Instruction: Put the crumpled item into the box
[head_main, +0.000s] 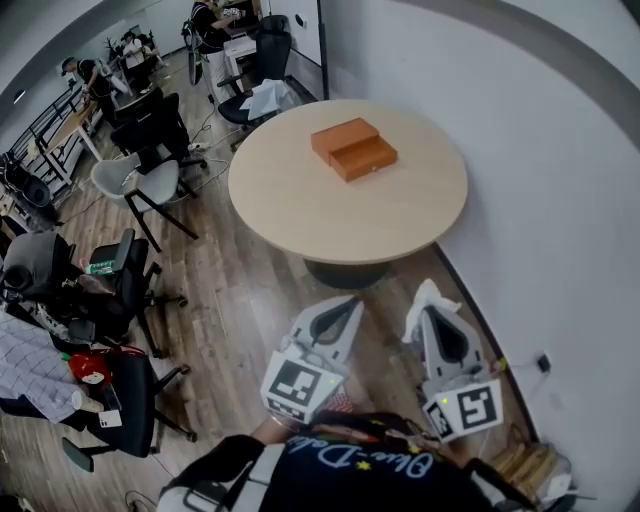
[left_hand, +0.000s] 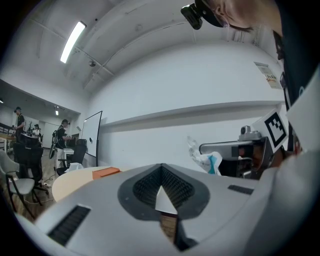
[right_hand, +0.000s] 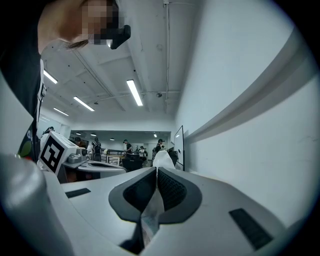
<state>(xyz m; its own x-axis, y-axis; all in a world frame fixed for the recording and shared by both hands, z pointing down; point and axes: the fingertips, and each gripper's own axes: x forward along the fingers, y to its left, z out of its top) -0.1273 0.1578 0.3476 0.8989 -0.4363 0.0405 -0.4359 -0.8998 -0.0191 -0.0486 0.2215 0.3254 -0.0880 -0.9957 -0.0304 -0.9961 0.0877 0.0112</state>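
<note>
My right tongs (head_main: 436, 318) clamp the crumpled item (head_main: 424, 298); my left tongs (head_main: 347, 306) are together, empty. I'd grip firmly until right above the box (head_main: 353, 148).

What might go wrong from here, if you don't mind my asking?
The right gripper pinches the crumpled wad only by a thin edge, so it may slip out on the way. The orange box sits toward the table's far side, and whether it is open is unclear; the drop might miss.

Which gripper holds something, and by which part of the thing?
The right gripper holds the crumpled white item, jaws shut on one end; the rest sticks out past the tips. The left gripper holds nothing.
</note>
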